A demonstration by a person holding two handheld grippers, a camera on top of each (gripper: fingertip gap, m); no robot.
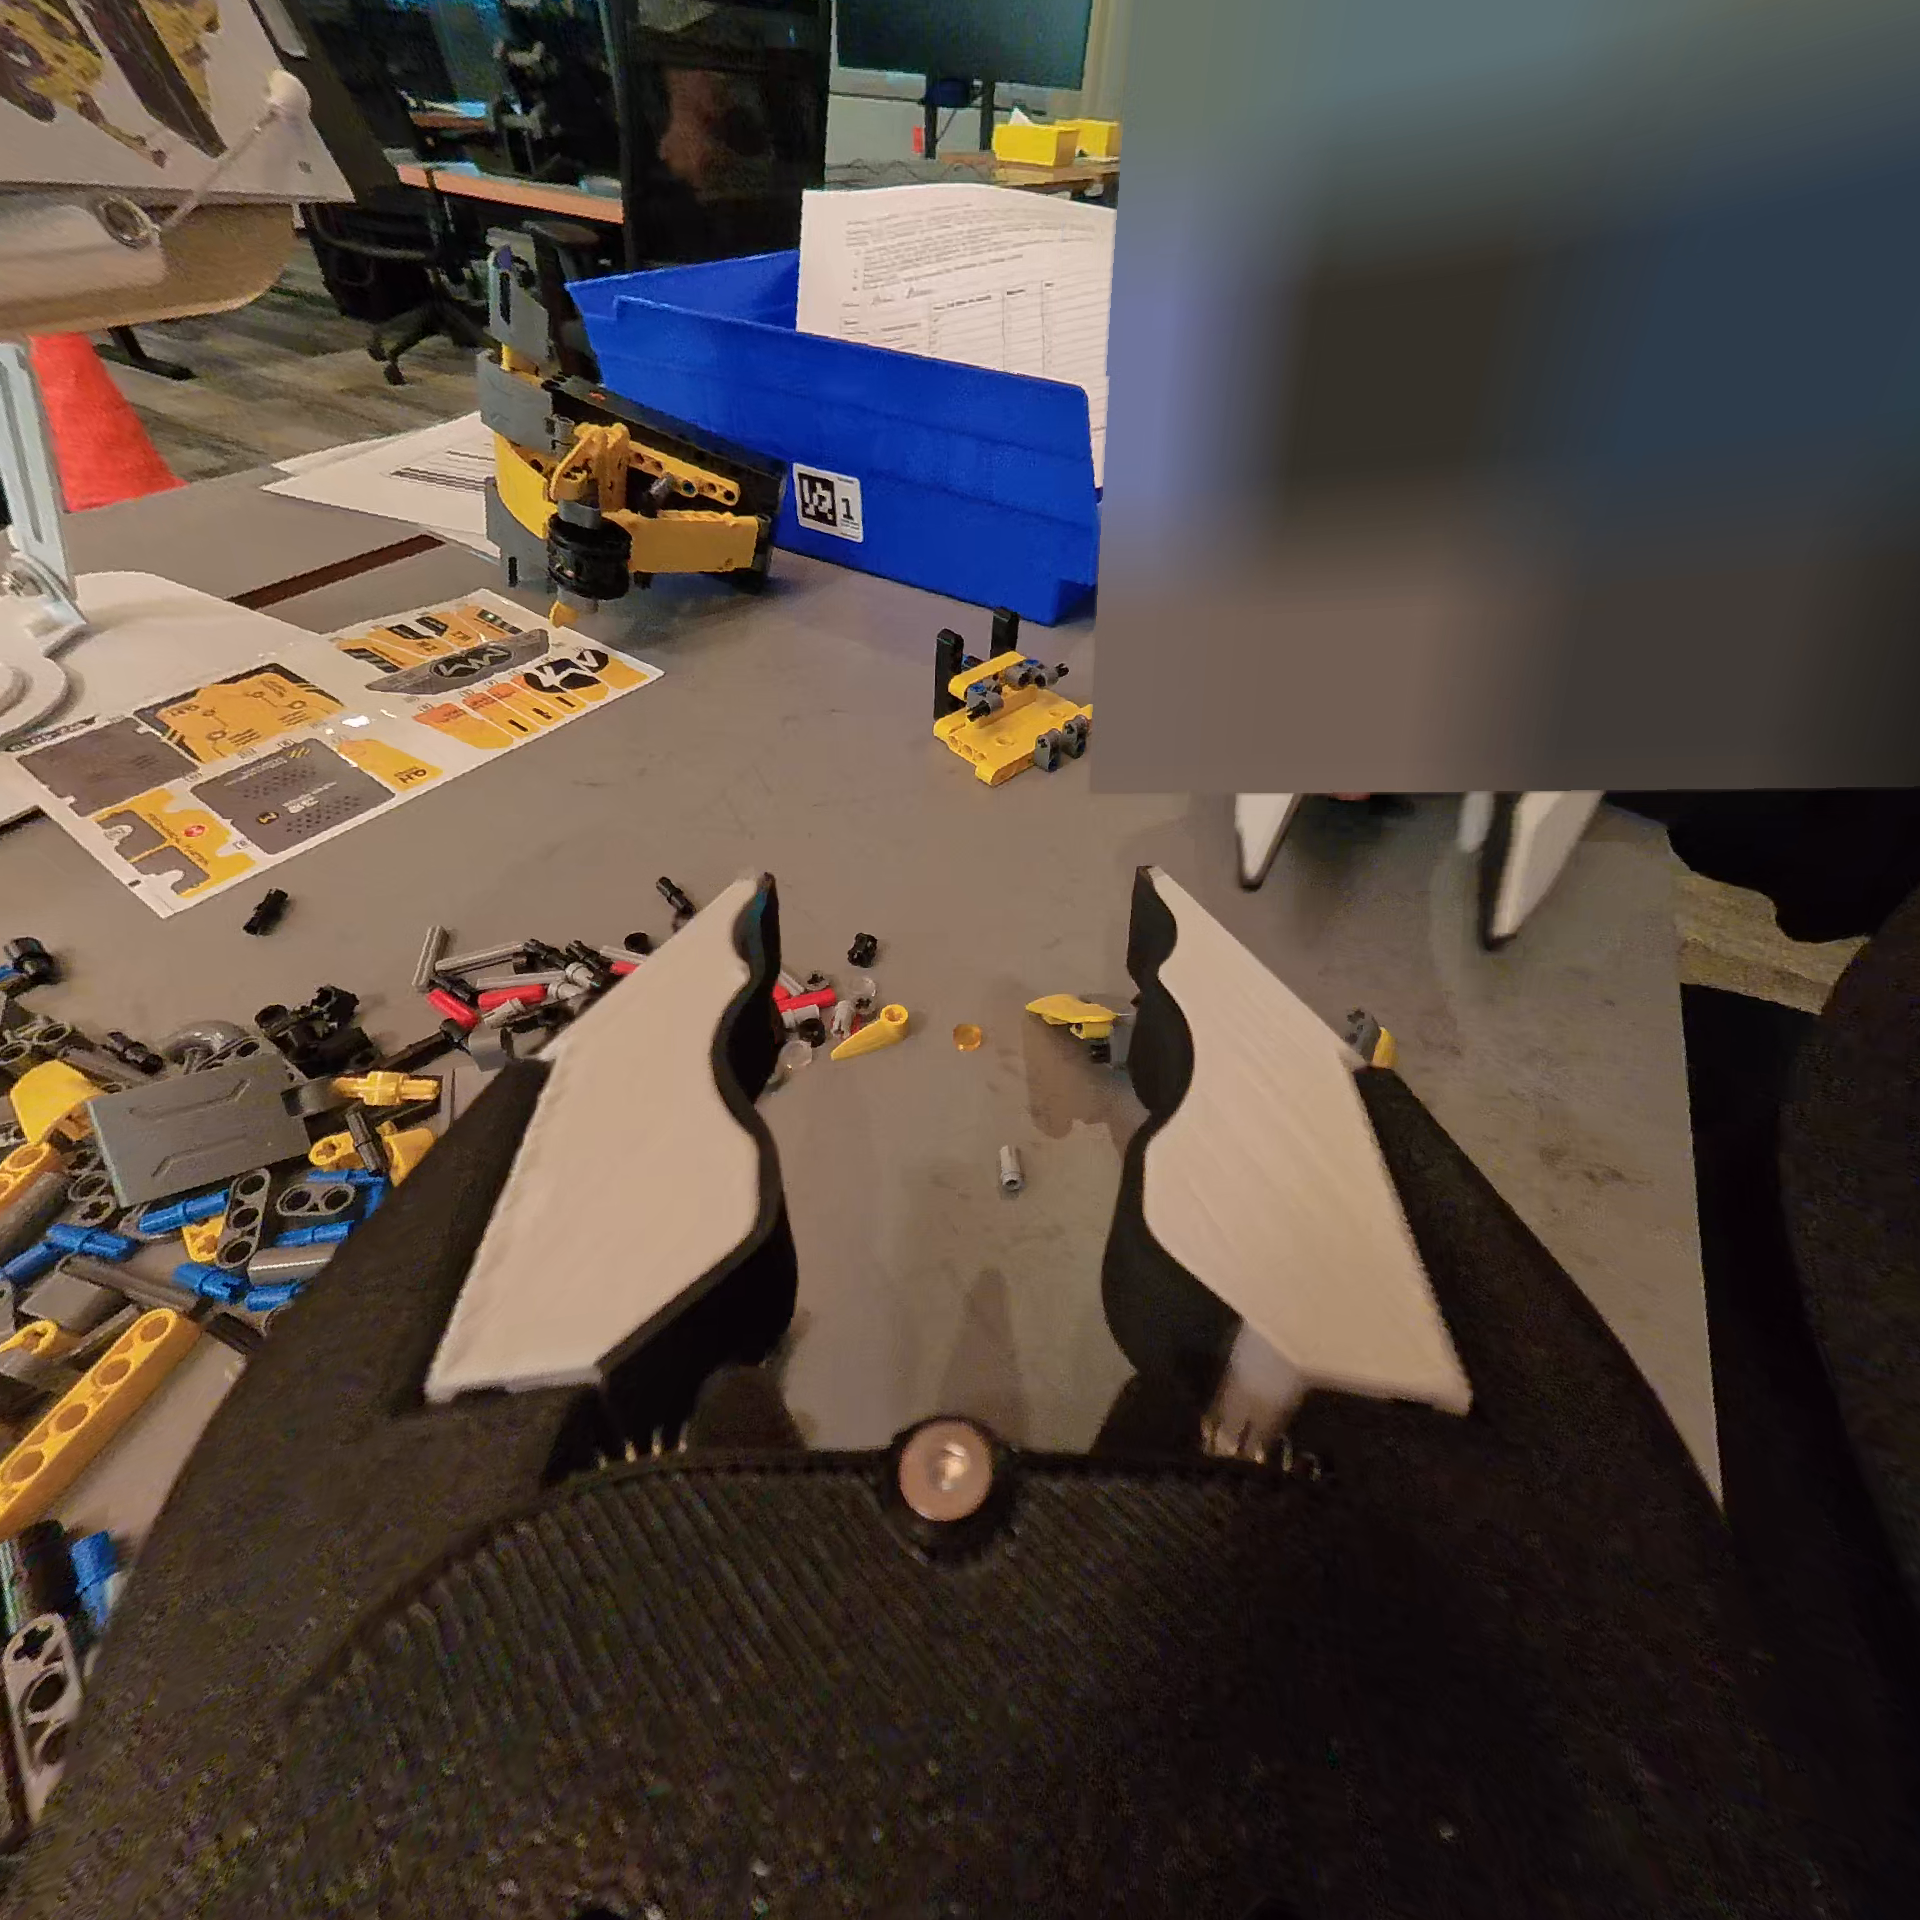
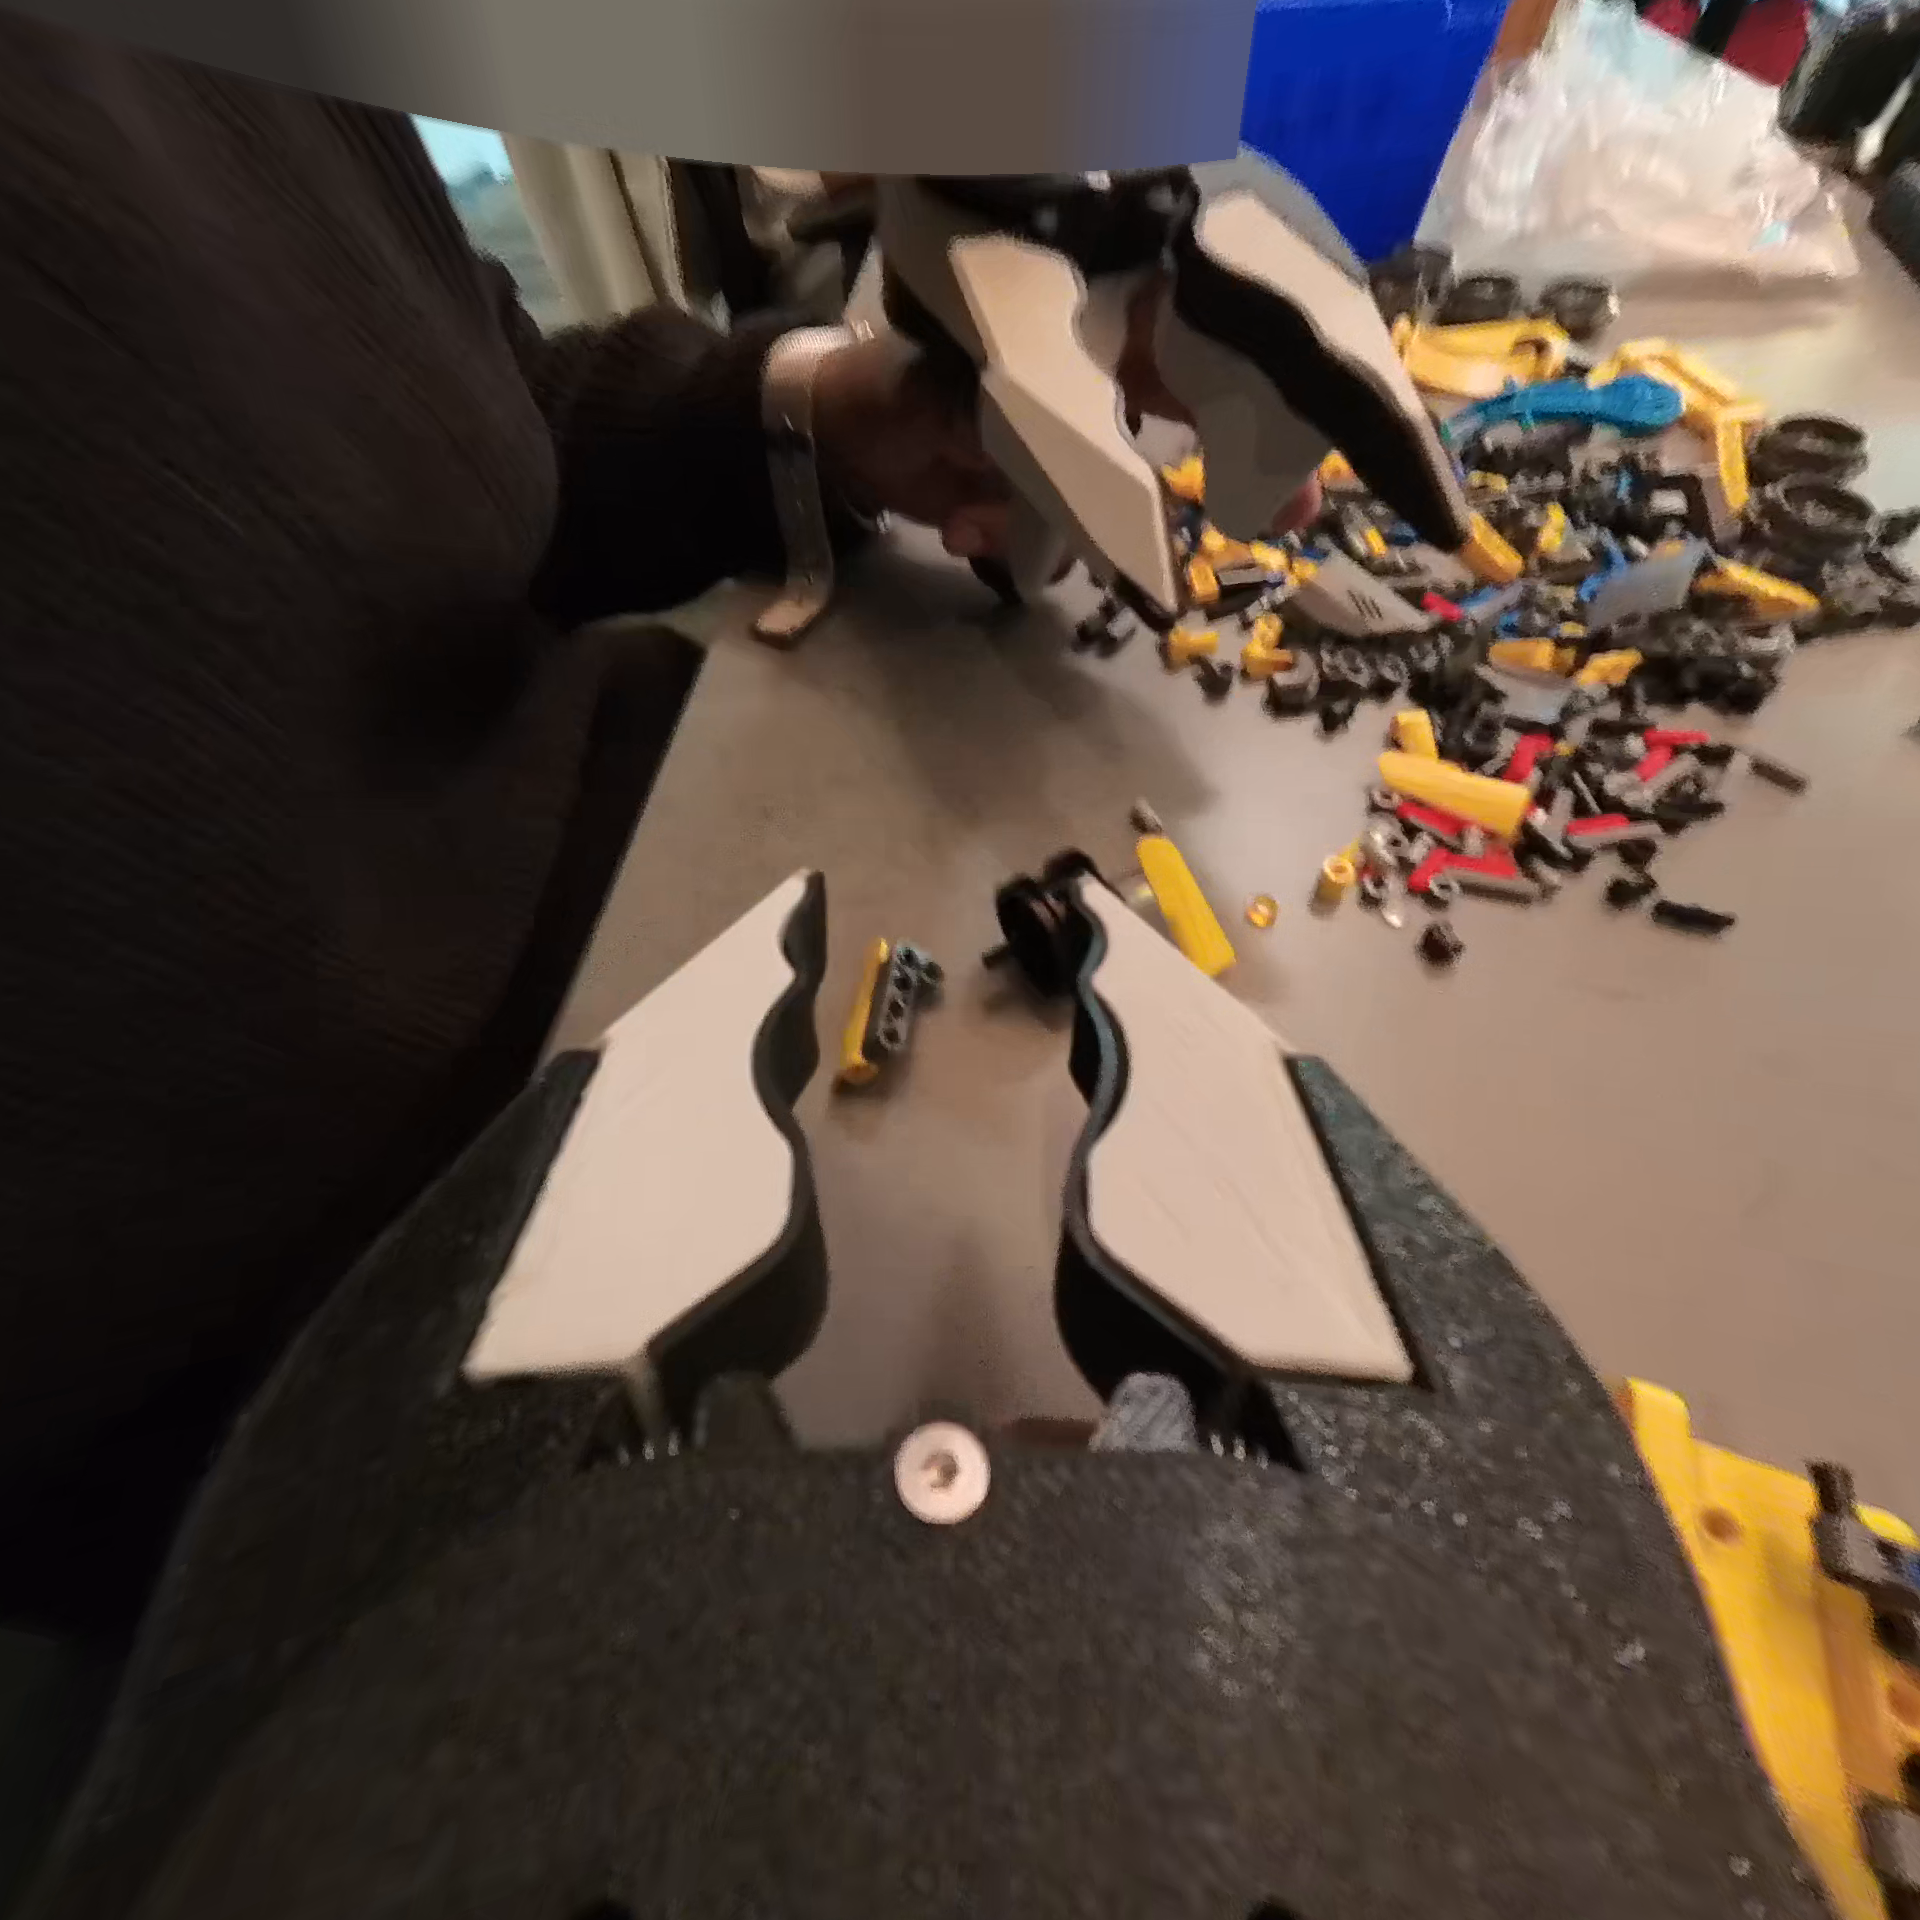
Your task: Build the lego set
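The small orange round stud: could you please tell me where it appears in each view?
Left wrist view: the orange stud lies mid-picture, within the open left gripper.
Right wrist view: the orange stud sits centre-right, just past the yellow beam beside the right gripper.
Shared landmark: the blue bin.

Left wrist view: low over the grey tabletop (image 1: 914,727), looking forward between its own fingers toward a blue plastic bin (image 1: 935,436) at the far side; scattered plastic building pieces (image 1: 208,1143) close at left.

Right wrist view: also low, near the table's edge, facing the same scattered pile (image 2: 1558,623). Both share the tabletop and pile.
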